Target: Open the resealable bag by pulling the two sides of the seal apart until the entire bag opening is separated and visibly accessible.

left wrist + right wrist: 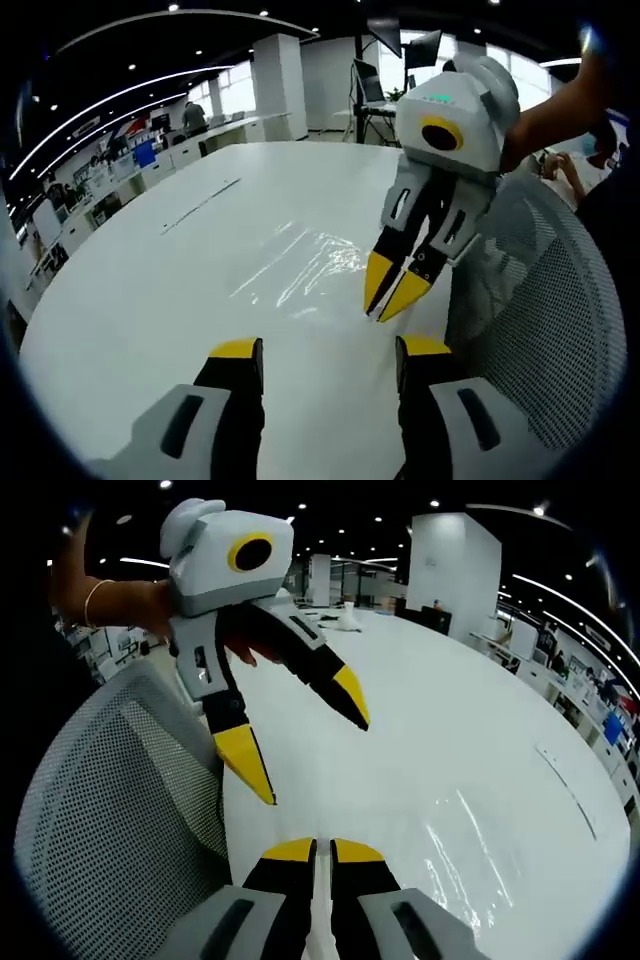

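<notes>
Looking along my left gripper [328,350], I see its yellow-tipped fingers [236,349] standing well apart with nothing between them, bare white table [150,290] showing in the gap. Just ahead of them, and a little toward the right finger, lies the clear resealable bag [300,262], flat on the table and glinting. My right gripper [393,290] comes down onto the bag's near edge with its tips nearly together; whether they pinch the film I cannot tell. Along my right gripper's own fingers [291,851], the two pads sit almost closed, a thin pale strip running between them that is too indistinct to name. The bag [470,850] spreads just beyond and right of those tips. A mesh chair back [120,790] stands beside the table.
</notes>
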Demonstrator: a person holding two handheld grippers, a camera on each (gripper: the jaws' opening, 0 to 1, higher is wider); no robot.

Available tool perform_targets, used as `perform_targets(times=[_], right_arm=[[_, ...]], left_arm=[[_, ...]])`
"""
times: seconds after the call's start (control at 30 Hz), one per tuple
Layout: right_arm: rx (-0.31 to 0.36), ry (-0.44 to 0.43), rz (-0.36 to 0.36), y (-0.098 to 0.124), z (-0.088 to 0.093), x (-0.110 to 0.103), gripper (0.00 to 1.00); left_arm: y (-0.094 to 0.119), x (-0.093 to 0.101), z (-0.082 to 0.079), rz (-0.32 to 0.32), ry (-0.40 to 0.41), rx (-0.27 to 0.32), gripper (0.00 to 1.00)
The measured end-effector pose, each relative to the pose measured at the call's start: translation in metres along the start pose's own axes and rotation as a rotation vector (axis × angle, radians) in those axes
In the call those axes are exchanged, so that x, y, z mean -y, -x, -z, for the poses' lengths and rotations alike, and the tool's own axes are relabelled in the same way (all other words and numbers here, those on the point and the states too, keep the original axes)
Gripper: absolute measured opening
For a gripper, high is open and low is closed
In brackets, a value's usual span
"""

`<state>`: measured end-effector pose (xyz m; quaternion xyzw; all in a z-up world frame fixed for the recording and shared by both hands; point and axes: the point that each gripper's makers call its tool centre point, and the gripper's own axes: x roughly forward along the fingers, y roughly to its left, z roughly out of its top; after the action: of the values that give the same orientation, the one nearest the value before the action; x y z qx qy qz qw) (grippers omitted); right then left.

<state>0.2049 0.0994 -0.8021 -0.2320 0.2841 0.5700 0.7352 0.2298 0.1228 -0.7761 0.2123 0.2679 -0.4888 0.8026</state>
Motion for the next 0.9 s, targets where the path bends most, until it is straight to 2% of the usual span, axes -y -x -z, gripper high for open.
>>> perform_targets(times=[0.17, 0.27, 0.37, 0.4, 0.53, 0.63, 0.77, 0.83, 0.9], right_arm=[[-0.001, 0.000, -0.007, 0.001, -0.001, -0.005, 0.00], [-0.002, 0.000, -0.010, 0.000, 0.000, -0.010, 0.00], [-0.009, 0.007, -0.015, -0.001, 0.002, -0.013, 0.00], [-0.008, 0.008, -0.017, 0.000, 0.001, -0.014, 0.00], [-0.009, 0.013, -0.022, 0.000, 0.001, -0.018, 0.00], [-0.010, 0.016, -0.024, 0.001, 0.001, -0.020, 0.00], [-0.017, 0.031, -0.034, 0.001, 0.001, -0.024, 0.00], [-0.021, 0.035, -0.034, 0.001, 0.001, -0.025, 0.00], [-0.022, 0.037, -0.028, 0.001, 0.001, -0.024, 0.00]], left_arm=[[-0.007, 0.004, 0.001, 0.017, -0.050, -0.020, 0.48], [-0.010, 0.011, -0.004, 0.035, -0.083, -0.011, 0.44], [-0.015, 0.020, -0.002, 0.065, -0.219, -0.047, 0.37], [-0.016, 0.023, -0.002, 0.068, -0.242, -0.050, 0.35], [-0.016, 0.035, -0.003, 0.111, -0.252, -0.056, 0.33], [-0.015, 0.038, 0.000, 0.116, -0.332, -0.078, 0.26], [-0.016, 0.041, 0.005, 0.133, -0.390, -0.112, 0.22], [-0.017, 0.042, 0.004, 0.133, -0.439, -0.120, 0.13], [-0.018, 0.049, 0.006, 0.157, -0.466, -0.128, 0.08]])
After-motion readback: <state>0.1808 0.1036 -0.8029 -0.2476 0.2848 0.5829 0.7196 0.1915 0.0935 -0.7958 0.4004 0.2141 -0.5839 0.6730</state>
